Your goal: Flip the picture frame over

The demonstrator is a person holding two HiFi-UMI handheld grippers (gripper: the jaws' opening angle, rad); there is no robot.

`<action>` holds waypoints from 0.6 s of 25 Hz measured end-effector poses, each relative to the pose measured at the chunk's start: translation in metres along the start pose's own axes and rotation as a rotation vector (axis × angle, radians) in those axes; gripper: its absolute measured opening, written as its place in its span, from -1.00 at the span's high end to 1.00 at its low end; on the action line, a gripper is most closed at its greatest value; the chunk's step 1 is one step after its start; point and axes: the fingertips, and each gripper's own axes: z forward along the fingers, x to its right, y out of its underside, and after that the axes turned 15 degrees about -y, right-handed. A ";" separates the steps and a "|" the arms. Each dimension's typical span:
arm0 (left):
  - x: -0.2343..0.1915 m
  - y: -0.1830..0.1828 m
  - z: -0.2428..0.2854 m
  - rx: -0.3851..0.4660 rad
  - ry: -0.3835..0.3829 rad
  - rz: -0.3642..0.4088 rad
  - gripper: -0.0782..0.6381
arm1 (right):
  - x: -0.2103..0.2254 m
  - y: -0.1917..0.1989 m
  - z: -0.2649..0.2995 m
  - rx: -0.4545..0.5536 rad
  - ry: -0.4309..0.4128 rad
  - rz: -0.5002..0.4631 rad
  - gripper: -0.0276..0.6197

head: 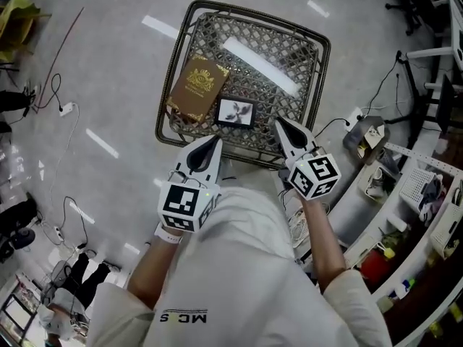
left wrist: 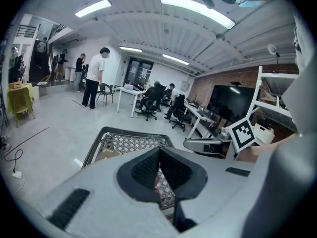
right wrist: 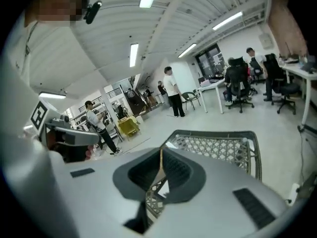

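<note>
A small black picture frame [head: 236,112] lies picture side up on a square table with a woven lattice top [head: 289,49], near its front edge. A brown box with a gold emblem [head: 197,87] lies just left of the frame. My left gripper [head: 215,140] hovers at the table's front edge, a little below and left of the frame, its jaws shut on nothing. Just right of the frame, my right gripper [head: 277,121] is also shut and empty. In both gripper views the closed jaws hide the frame; the table rim [left wrist: 106,131] [right wrist: 218,133] shows beyond them.
Desks and shelves [head: 423,186] crowd the right side. Cables and a power strip [head: 66,108] lie on the floor at left. Farther off, people stand [left wrist: 94,78] and sit at desks with office chairs [right wrist: 238,90].
</note>
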 end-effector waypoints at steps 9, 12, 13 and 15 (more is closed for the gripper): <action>-0.001 -0.032 -0.006 0.084 -0.003 0.013 0.71 | -0.041 -0.044 -0.034 0.027 0.046 -0.181 0.83; -0.002 -0.039 -0.010 0.104 -0.012 0.011 0.71 | -0.050 -0.053 -0.046 0.044 0.051 -0.204 0.83; -0.002 -0.041 -0.011 0.109 -0.014 0.011 0.71 | -0.053 -0.055 -0.049 0.052 0.053 -0.205 0.83; -0.001 -0.046 -0.013 0.121 -0.016 0.012 0.71 | -0.057 -0.060 -0.056 0.065 0.053 -0.212 0.83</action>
